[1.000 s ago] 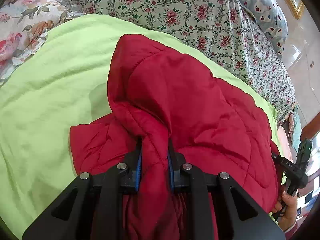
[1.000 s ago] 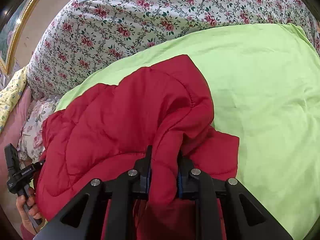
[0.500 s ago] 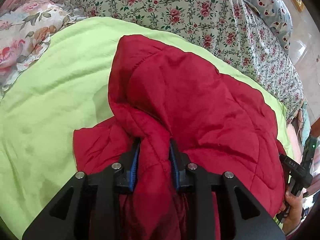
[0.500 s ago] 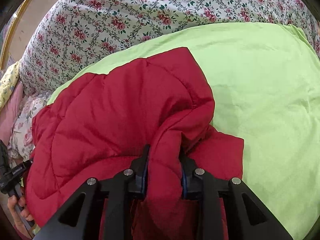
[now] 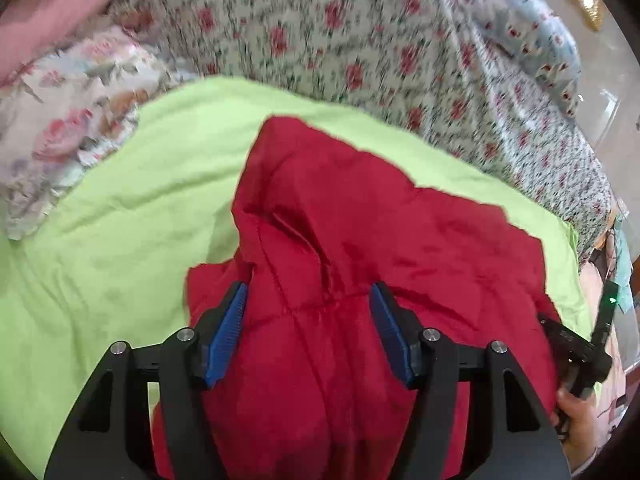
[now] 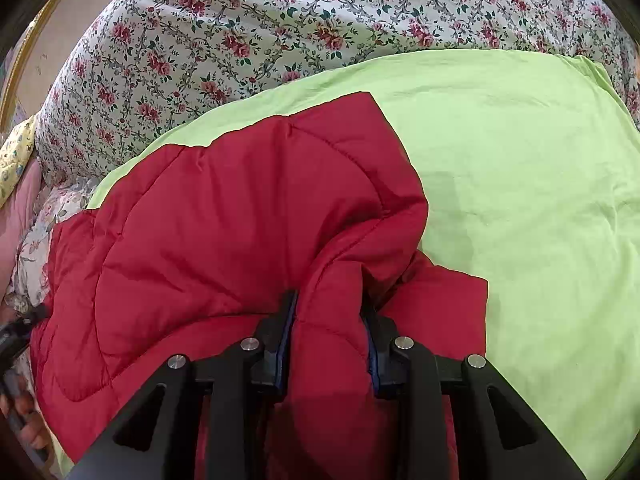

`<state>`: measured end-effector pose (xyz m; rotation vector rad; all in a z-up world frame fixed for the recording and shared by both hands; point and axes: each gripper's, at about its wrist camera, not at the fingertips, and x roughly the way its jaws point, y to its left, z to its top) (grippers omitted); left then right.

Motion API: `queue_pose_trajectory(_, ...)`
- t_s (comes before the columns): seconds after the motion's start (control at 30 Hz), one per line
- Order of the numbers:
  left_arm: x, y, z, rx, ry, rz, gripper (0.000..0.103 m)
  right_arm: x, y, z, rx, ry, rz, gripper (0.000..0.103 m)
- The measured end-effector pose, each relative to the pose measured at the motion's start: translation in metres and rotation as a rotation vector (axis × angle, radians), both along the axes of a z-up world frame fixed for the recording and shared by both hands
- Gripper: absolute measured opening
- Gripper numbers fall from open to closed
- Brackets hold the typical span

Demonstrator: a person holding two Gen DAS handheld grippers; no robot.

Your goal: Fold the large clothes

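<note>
left fingers (image 5: 308,334) spread, right fingers (image 6: 328,340) pinch red jacket (image 6: 240,220) on green sheet (image 6: 520,160).

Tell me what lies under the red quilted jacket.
The red quilted jacket rests on a lime green sheet, which shows past its far and side edges. A floral bedcover lies beyond. What is directly beneath the jacket's middle is covered, so it cannot be seen.
</note>
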<state>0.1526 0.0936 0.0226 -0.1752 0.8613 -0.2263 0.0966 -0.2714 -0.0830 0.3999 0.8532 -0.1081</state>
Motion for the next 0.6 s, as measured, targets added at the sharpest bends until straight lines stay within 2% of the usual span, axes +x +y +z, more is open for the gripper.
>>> queue_pose_trajectory(0.1,-0.019,0.0,0.017,-0.016,-0.049,-0.03,0.062,0.001,0.0,0.0,0.0,0.0,0.0,0.028)
queue_pose_trajectory(0.17,-0.031,-0.006,0.022,-0.042,-0.051,-0.094,0.062,0.001,0.0,0.0,0.0,0.0,-0.001,0.028)
queue_pose_trajectory(0.4,-0.067,-0.047,0.0,-0.013,0.011,-0.273,0.062,0.0,0.0,0.001,-0.002,0.002,-0.002,0.03)
queue_pose_trajectory(0.6,-0.06,-0.059,-0.021,0.097,0.016,-0.243,0.062,-0.005,0.0,0.007,-0.005,-0.005,-0.011,0.033)
